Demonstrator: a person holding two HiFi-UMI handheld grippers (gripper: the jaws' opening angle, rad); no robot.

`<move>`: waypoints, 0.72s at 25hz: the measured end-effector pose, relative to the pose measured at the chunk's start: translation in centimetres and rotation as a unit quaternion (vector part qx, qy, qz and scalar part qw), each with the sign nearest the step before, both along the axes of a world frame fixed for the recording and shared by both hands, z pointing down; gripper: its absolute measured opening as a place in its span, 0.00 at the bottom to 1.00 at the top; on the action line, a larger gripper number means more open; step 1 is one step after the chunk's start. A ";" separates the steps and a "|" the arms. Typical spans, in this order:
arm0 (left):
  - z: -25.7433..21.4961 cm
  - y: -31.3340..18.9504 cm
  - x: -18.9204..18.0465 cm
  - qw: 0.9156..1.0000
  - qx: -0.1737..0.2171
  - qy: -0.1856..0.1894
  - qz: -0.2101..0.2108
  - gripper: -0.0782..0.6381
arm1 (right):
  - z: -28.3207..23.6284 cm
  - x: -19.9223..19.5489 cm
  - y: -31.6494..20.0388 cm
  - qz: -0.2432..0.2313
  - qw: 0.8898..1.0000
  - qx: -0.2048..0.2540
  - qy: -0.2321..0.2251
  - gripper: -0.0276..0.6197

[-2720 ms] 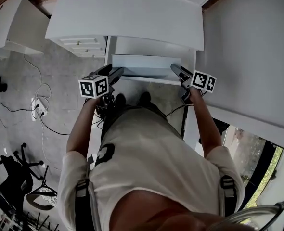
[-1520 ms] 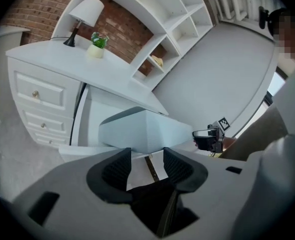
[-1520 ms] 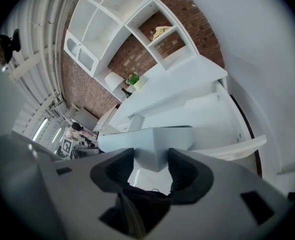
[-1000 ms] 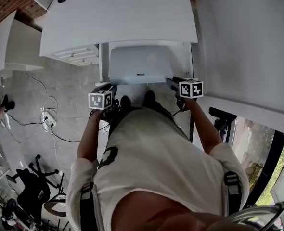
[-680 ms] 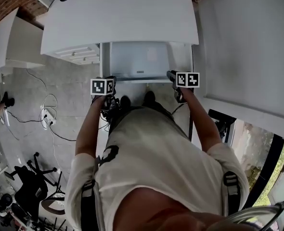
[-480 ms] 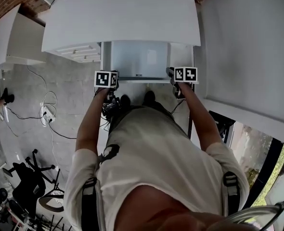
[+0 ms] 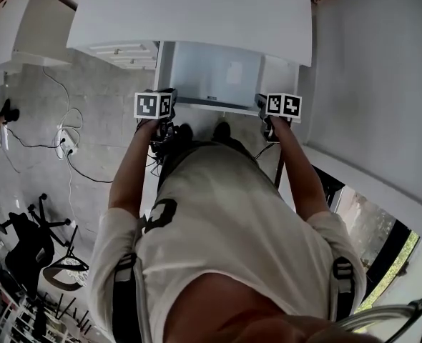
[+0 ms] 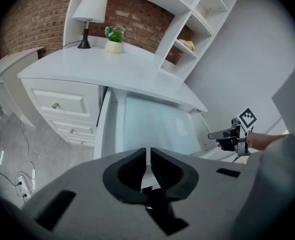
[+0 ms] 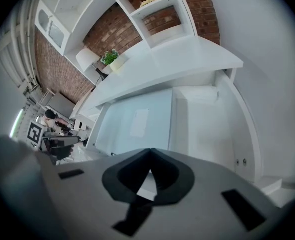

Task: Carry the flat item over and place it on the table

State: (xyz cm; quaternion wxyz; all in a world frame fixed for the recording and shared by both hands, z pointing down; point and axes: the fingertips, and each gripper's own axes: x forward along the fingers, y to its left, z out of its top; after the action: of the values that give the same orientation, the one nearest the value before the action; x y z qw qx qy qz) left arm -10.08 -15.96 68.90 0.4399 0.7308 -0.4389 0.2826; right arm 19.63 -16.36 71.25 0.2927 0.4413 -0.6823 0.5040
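Note:
The flat item is a pale blue-grey panel (image 7: 214, 77) lying in the kneehole under the white desk (image 7: 197, 13). A small label sits at its near edge. My left gripper (image 7: 169, 93) is at the panel's near left corner and my right gripper (image 7: 261, 100) at its near right corner. In the left gripper view the jaws (image 8: 148, 151) are down to a thin slit over the edge of the panel (image 8: 152, 124). In the right gripper view the fingertips (image 9: 148, 154) meet right at the edge of the panel (image 9: 132, 119). The pinch itself is hidden by the jaws.
The desk top carries a lamp (image 8: 90, 9) and a potted plant (image 8: 114, 34). Drawers (image 8: 57, 104) stand left of the kneehole and shelves (image 9: 157, 9) rise at the back. A wall (image 7: 383, 84) closes the right side. Cables (image 7: 61, 138) and an office chair (image 7: 25, 241) are on the floor at left.
Both grippers have moved forward from just short of the panel to its near corners. The head view has swung, so the desk now sits higher in the picture.

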 end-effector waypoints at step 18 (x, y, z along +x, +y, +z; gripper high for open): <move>-5.7 3.3 -5.0 0.995 0.099 -0.007 0.018 0.14 | -10.0 -11.5 2.0 0.025 0.965 0.042 -0.259 0.06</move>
State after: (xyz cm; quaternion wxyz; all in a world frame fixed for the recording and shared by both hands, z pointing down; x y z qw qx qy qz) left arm -15.04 -12.68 63.19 0.3571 0.7765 -0.4545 0.2510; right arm 8.18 -14.40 61.25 0.0744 0.3241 -0.7442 0.5793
